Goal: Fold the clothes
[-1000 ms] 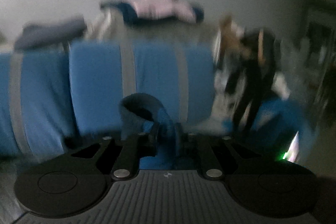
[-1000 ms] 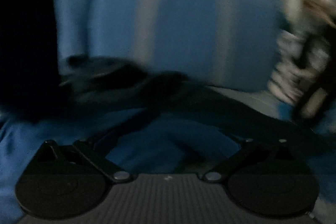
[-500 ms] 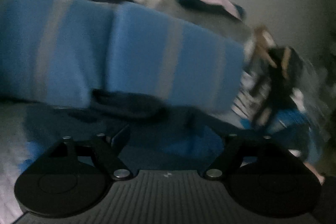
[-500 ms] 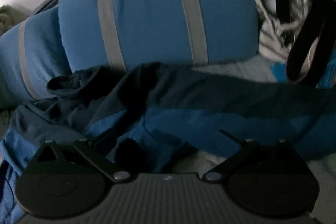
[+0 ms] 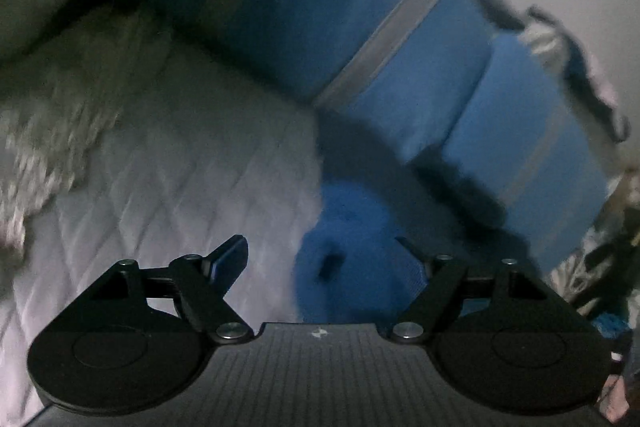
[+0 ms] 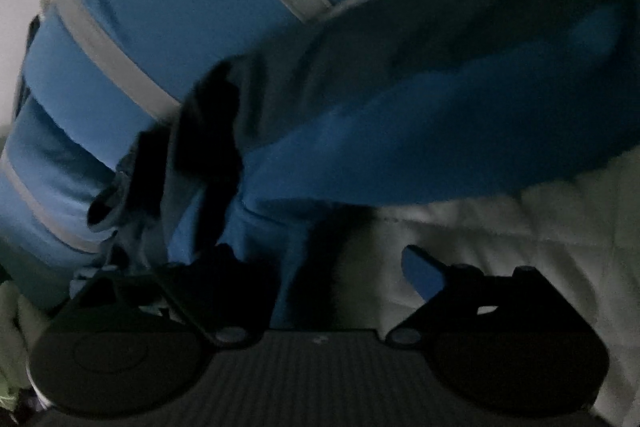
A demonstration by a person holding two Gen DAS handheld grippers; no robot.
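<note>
Garment (image 6: 400, 131) spread on quilt (image 6: 520, 247) against cushions (image 5: 400, 39). Soft, limp, light; likely slides easily. Best pinched at hem corners. Left gripper (image 5: 320, 259) wide apart, empty; right gripper (image 6: 332, 267) likewise.

Both views are dim, motion-blurred and fisheye-bent at the edges, with deep shadows.

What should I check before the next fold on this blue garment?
1. Left tool open: ok.
2. Right tool open: ok.
3. Garment between the right tool's fingers: ok, cloth fills the gap.
4. Garment flat on the quilt: not ok, it is bunched.
5. Garment free of the pillows: not ok, it lies against them.
6. Edges to grab: cannot tell, too dark and blurred.
</note>
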